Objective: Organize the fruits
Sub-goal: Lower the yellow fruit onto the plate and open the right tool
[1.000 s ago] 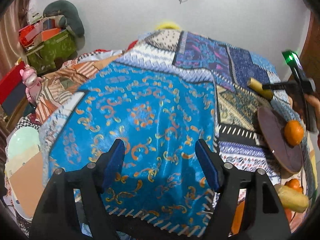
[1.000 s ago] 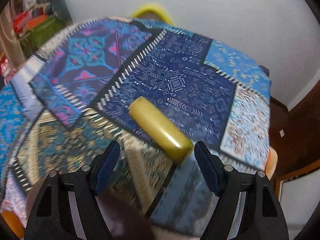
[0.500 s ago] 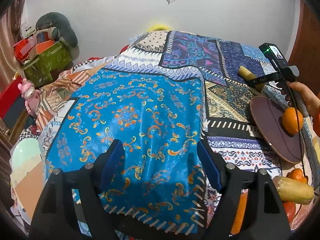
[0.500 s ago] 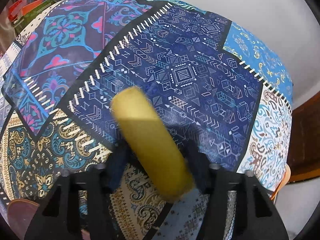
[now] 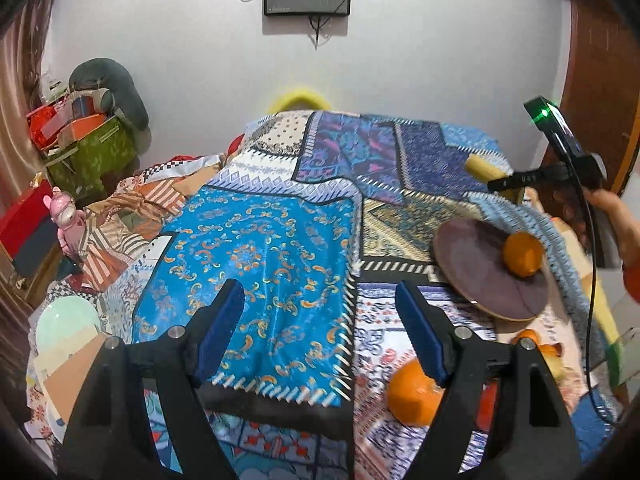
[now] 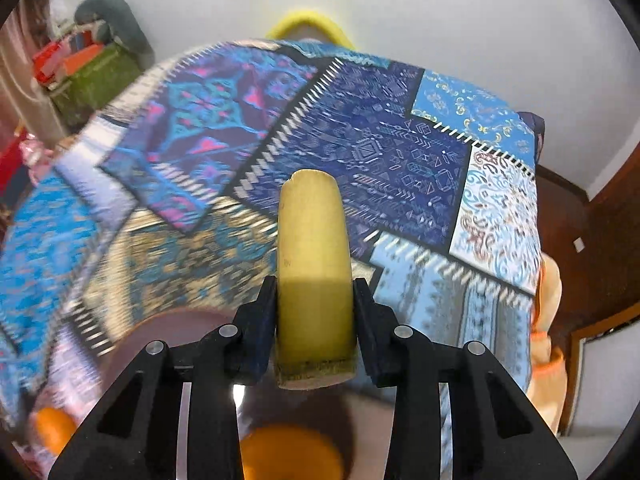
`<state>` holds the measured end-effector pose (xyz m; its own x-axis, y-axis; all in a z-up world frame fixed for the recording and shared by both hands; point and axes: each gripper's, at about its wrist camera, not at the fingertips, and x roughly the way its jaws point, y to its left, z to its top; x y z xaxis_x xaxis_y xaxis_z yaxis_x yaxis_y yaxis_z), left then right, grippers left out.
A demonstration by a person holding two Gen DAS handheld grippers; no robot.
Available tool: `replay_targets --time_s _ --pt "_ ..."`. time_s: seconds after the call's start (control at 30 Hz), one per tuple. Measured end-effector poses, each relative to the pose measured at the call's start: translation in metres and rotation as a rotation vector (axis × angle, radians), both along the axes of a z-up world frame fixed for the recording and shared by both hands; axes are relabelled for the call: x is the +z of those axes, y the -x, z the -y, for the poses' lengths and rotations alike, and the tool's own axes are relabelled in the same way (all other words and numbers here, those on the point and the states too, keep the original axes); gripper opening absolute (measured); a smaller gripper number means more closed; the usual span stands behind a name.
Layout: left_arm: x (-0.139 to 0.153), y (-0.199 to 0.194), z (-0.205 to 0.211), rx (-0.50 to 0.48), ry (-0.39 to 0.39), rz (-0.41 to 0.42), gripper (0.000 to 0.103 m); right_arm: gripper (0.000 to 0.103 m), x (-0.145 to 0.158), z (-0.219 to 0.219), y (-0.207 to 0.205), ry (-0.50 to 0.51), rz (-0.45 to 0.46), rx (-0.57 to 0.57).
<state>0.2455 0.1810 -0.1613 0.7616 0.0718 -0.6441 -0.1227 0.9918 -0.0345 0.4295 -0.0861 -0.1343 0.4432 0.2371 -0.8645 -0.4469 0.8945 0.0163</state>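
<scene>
**A:** How far along are you, and what are you holding?

**B:** Start with what's nearest. Your right gripper (image 6: 315, 320) is clamped on the yellow piece of fruit (image 6: 314, 264), both pads pressed to its sides, its cut end toward the camera and the rest pointing away over the patchwork cloth (image 6: 380, 140). Just below it you can make out the brown plate (image 6: 168, 332) and an orange (image 6: 288, 456), both blurred. Your left gripper (image 5: 320, 332) is spread wide and holds nothing; it hangs over the blue patch of the cloth.

**A:** So what's done?

**B:** As I judge it, one orange (image 5: 522, 254) already sits on the plate (image 5: 472, 264), so you're partway. The yellow piece is in your grip but not yet set down. Another orange (image 5: 414, 396) lies on the cloth close to your left gripper's right finger, and more fruit sits by the right edge, too blurred to name. Those are left.

**A:** What does one camera give me that the other doesn't?

**B:** The left one shows the whole spread: plate, loose fruit, and your right hand (image 5: 612, 216) out beyond the plate with its tool. Only the right one shows the grip itself, with pads in contact.
</scene>
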Motion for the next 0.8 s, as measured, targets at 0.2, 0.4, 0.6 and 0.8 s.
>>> replay_targets --time_s 0.2,0.4,0.6,0.8 --pt "0.014 0.023 0.009 -0.007 -0.010 0.026 0.084 0.033 0.006 -0.006 0.047 -0.086 -0.028 -0.003" --pt "0.011 0.035 0.011 -0.003 0.006 0.001 0.085 0.033 -0.016 -0.015 0.071 -0.062 -0.052 0.019" --pt "-0.007 0.033 0.013 0.005 0.027 -0.061 0.085 0.033 -0.037 -0.030 0.090 0.004 -0.047 0.050" --pt "-0.022 0.024 0.024 -0.016 0.048 -0.110 0.085 0.033 -0.049 -0.035 0.094 0.055 -0.035 0.077"
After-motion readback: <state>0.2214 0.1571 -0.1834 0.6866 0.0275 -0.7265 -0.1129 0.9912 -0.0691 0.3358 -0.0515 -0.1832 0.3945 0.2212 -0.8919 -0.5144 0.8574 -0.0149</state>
